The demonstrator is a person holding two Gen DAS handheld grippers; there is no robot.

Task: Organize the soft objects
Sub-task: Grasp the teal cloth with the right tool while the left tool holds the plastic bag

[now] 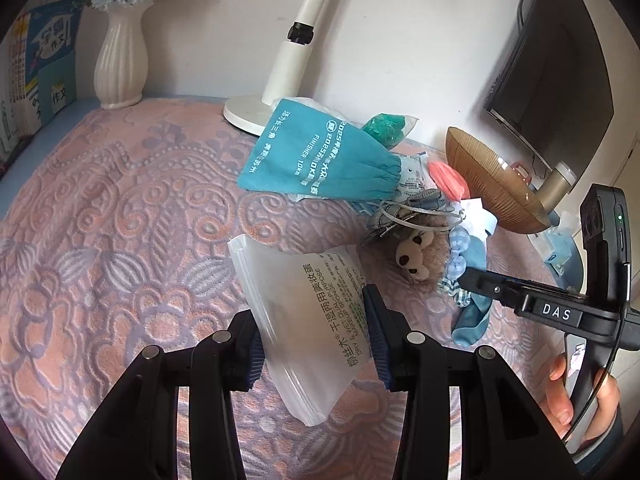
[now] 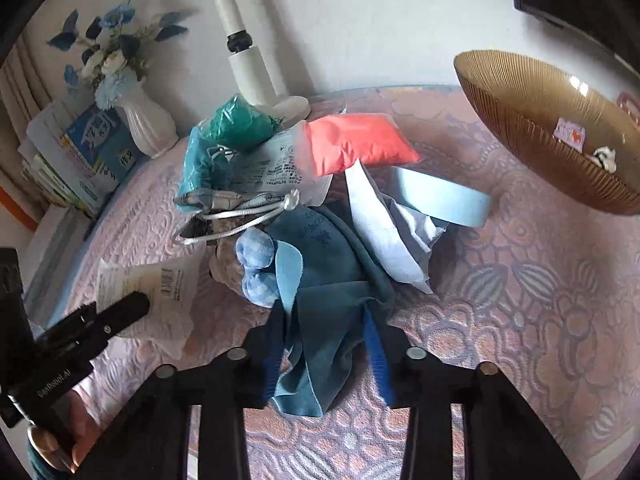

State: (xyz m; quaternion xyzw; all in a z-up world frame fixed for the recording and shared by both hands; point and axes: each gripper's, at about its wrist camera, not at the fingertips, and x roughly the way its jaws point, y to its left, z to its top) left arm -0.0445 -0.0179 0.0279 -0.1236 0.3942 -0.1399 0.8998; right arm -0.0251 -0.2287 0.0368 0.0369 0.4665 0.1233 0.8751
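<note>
My left gripper (image 1: pixel 314 332) is shut on a frosted zip pouch of makeup sponges (image 1: pixel 308 312) and holds it above the patterned cloth. My right gripper (image 2: pixel 326 344) has its jaws around a dark blue cloth (image 2: pixel 332 280) at the near edge of a pile of soft things. The pile holds a teal drawstring bag (image 1: pixel 316 152), a plush bear (image 1: pixel 416 254), a green packet (image 2: pixel 236 124), an orange-pink packet (image 2: pixel 352 144) and a light blue band (image 2: pixel 444 198). The right gripper also shows in the left wrist view (image 1: pixel 464 280).
A brown ribbed bowl (image 2: pixel 532 120) stands at the right with small items inside. A white lamp base (image 1: pixel 244 112), a white vase with blue flowers (image 1: pixel 120 60) and stacked books (image 1: pixel 36 76) line the back wall. A dark monitor (image 1: pixel 560 64) stands at far right.
</note>
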